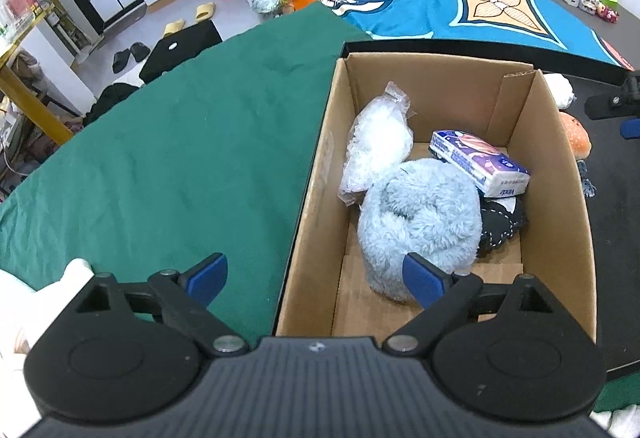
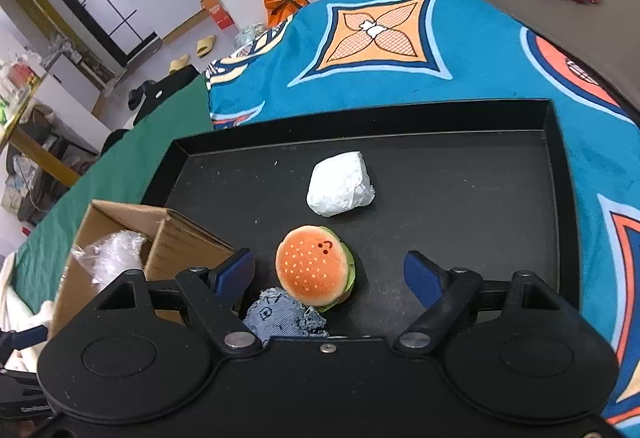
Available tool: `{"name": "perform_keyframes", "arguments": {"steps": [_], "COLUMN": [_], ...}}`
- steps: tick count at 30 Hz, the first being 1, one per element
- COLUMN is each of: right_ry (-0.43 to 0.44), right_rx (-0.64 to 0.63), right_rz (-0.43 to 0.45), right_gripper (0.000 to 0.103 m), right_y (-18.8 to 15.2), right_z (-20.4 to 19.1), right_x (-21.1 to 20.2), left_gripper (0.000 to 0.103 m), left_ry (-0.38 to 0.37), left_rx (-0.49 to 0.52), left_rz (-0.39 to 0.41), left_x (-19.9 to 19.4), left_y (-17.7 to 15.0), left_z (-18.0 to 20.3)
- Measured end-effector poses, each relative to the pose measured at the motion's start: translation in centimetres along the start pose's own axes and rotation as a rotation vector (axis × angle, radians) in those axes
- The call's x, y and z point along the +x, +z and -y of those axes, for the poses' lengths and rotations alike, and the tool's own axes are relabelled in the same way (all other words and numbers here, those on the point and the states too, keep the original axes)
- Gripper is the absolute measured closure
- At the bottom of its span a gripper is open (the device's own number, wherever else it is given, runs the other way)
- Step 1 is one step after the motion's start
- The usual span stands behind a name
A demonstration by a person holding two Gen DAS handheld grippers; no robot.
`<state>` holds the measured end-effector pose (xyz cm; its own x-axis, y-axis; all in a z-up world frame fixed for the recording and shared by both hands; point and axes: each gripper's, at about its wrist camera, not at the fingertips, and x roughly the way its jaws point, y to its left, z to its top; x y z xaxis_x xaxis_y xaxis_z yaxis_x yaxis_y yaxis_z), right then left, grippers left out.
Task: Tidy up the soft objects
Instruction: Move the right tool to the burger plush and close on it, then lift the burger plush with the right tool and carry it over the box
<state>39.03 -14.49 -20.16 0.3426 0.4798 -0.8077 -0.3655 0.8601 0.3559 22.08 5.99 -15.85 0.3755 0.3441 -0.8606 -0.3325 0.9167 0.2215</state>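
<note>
Left gripper [image 1: 316, 280] angled steeply down over the near left corner of the cardboard box [image 1: 568, 174], jaws spread wide, nothing between the blue pads; left pad above the green cloth [image 1: 180, 142], right pad in front of the fluffy pale-blue plush [image 1: 420, 222]. Inside the box: that plush in the middle, a clear plastic bag of white stuffing [image 1: 378, 146] against the left wall, a tissue pack [image 1: 480, 162] leaning on a dark stitched cushion [image 1: 502, 228].

Right gripper [image 2: 330, 274] tilted down over the black tray [image 2: 480, 198], jaws spread, gripping nothing. Plush hamburger [image 2: 314, 266] lying on the tray between the pads, closer to the left one, touched by neither. Frayed denim piece [image 2: 280, 316] just below it, by the left pad. White crumpled wrapped bundle [image 2: 340, 184] further back on the tray, apart from the burger.
</note>
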Motion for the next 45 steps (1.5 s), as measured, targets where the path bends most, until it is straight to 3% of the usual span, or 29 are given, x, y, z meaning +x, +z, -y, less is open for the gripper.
{"name": "perform_keyframes", "arguments": {"steps": [10,15,17,20,32,45], "right_ry": [-0.028,-0.049,-0.066,-0.043,-0.024,0.01], "right_rx": [-0.079,-0.119,-0.153,-0.122,-0.049,-0.069], "right_rz": [0.004,-0.003,-0.004,-0.019,-0.008,0.063], "right_gripper": [0.027,0.042,0.061,0.068,0.069,0.07], "right_y": [-0.7,-1.3,-1.4,-1.4,-1.7,-1.8], "right_z": [-1.2,-1.6,-1.9,-1.4,-0.1,-1.6], "right_x": [2.3,3.2,3.1,2.7,-0.2,-4.4], "left_gripper": [0.009,0.009,0.009,0.009,0.009,0.01], "left_ry": [-0.008,-0.014,-0.019,-0.021,-0.026,-0.038], "left_rx": [-0.021,-0.028,-0.035,-0.038,-0.025,-0.023], "left_rz": [-0.017,-0.02,-0.023,-0.023,-0.03,0.007], "left_x": [0.6,0.7,0.7,0.7,-0.5,-2.3], "left_y": [0.3,0.2,0.2,0.1,-0.8,-1.3], "left_z": [-0.3,-0.5,-0.6,-0.8,-0.9,-2.1]}}
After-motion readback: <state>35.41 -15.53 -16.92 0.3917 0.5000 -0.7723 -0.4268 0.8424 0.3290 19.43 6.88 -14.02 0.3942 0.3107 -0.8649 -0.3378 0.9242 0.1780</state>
